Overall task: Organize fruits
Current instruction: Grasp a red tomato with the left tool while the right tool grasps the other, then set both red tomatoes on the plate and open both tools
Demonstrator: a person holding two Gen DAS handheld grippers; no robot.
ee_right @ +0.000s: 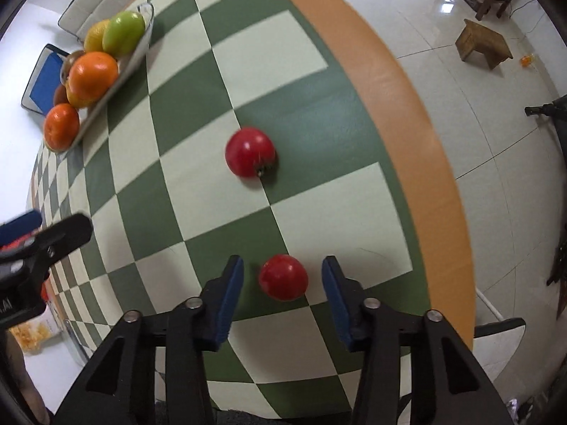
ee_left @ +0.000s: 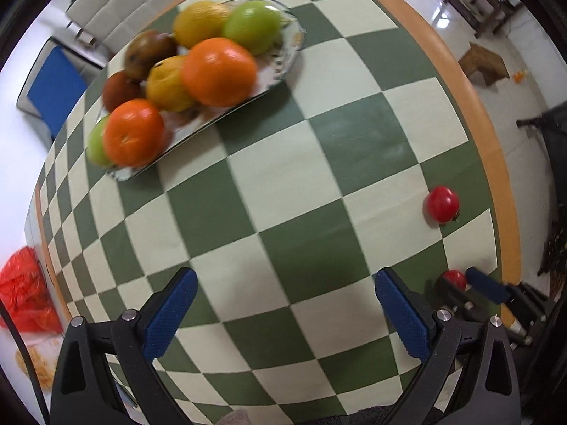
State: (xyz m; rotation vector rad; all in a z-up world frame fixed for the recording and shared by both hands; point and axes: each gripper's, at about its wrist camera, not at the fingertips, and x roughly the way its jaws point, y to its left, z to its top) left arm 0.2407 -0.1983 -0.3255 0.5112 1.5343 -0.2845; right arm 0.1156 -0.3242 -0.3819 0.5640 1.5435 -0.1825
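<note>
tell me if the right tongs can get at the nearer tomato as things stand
Probably yes. The right tongs are open with the nearer tomato already between the blue pads, a gap on each side, and nothing on the checkered tablecloth blocks them.

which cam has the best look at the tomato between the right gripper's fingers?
Right wrist: the near tomato sits whole and large between the open right gripper fingers. Left wrist shows only a small part of it, partly hidden behind gripper parts at the frame's edge.

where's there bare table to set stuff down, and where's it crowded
Bare checkered cloth runs between the fruit plate and the two tomatoes, far one, near one. Crowded: the piled plate, and the strip by the orange table edge around the right gripper.
</note>
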